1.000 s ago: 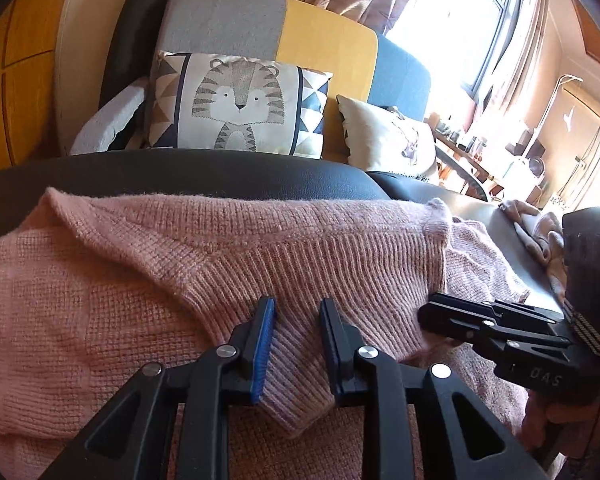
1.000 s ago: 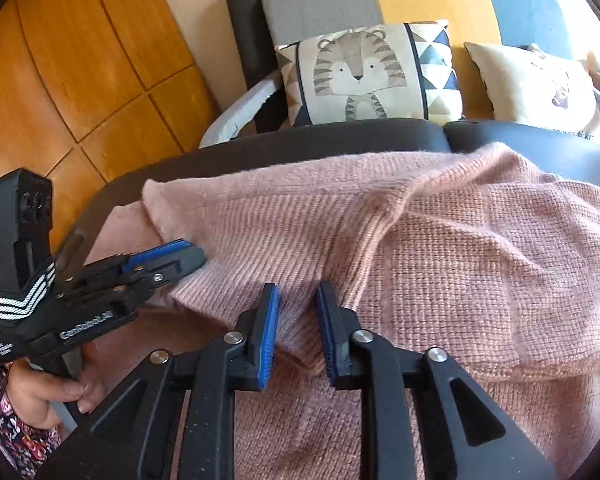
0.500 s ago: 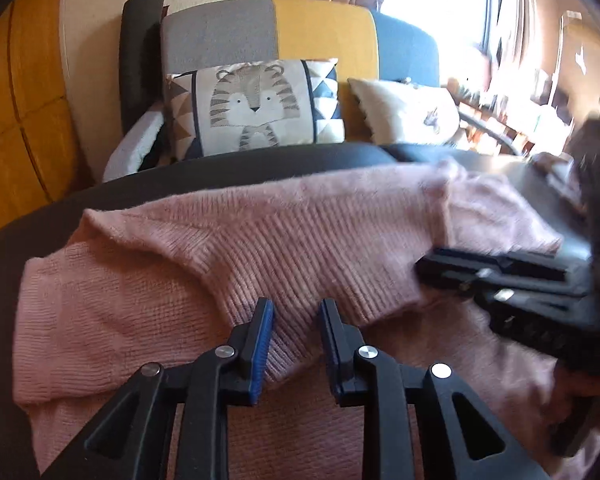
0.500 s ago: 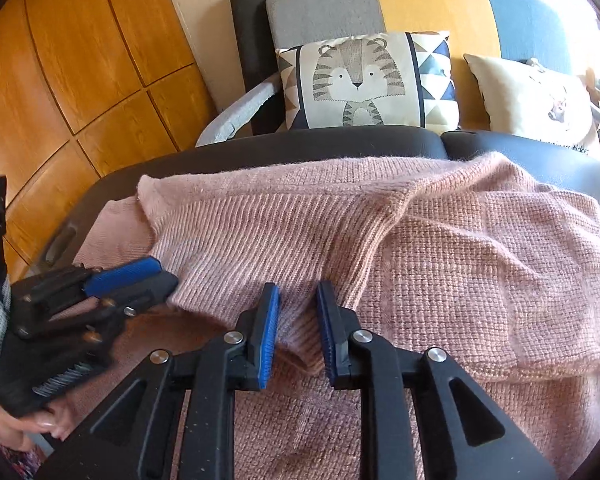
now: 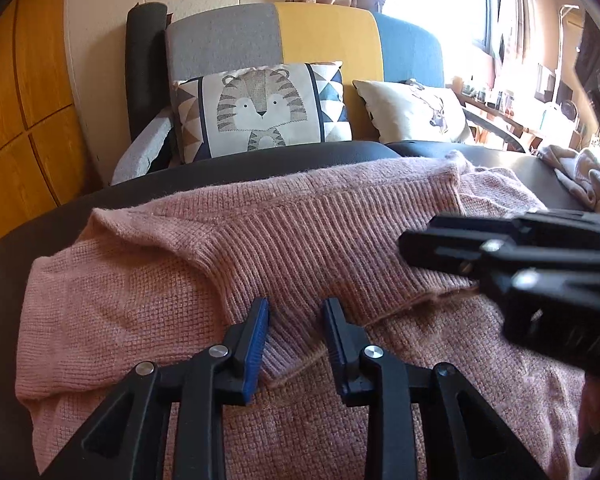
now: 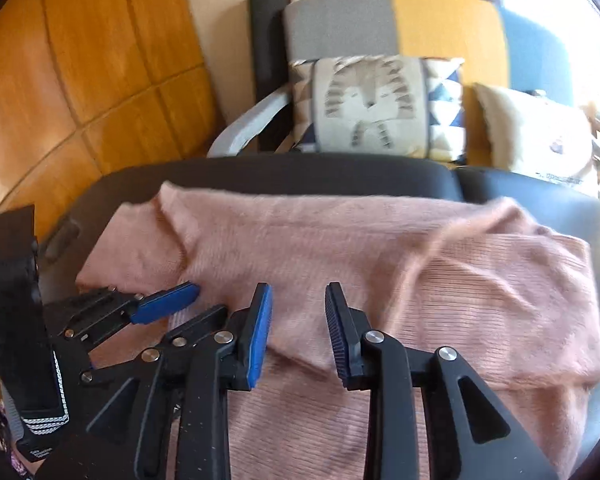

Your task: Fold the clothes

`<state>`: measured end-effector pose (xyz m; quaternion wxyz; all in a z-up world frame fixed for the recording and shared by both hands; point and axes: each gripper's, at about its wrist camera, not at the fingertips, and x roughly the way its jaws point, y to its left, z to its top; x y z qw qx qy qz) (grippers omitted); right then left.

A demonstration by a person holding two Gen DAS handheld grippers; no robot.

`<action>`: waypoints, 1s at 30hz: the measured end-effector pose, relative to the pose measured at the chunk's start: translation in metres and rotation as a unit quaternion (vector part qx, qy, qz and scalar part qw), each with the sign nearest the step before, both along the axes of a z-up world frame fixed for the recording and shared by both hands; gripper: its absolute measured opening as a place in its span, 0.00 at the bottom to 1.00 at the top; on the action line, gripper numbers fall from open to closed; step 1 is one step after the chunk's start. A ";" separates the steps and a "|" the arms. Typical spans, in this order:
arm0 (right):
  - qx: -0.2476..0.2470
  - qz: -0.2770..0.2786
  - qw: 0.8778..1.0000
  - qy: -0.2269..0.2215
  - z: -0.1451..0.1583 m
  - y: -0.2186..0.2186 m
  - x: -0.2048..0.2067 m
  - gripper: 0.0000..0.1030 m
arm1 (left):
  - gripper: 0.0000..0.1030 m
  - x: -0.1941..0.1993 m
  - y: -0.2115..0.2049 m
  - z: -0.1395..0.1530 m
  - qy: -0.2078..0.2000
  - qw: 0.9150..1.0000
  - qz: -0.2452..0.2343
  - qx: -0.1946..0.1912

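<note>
Left wrist view: left gripper [image 5: 296, 344] and right gripper [image 6: 298, 332], jaws just parted off the pink sweater [image 5: 260, 240]; the freed fold could spring back.

My pads [image 5: 256, 344] were blue on black; the sweater [image 5: 300, 248] was dusty pink, the cushion [image 5: 260, 110] striped grey tiger between navy triangles, the chair [image 5: 300, 36] grey, yellow, blue.

Both my cameras look down along my fingers, close over the pink sweater [image 5: 284, 240], facing the tiger pillow [image 6: 374, 104] at 12 o'clock.
</note>
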<state>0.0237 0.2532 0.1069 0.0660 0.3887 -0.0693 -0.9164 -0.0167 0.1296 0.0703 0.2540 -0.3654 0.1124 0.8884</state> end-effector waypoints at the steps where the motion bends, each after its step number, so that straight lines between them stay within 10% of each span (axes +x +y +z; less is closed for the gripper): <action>1: 0.008 0.003 1.000 -0.007 -0.004 -0.002 -0.003 0.30 | 0.28 0.000 0.000 0.000 -0.001 1.000 0.000 0.002; 30: 0.006 0.031 0.999 -0.020 -0.012 0.025 0.004 0.30 | 0.30 -0.001 -0.016 0.007 -0.024 1.000 -0.014 0.007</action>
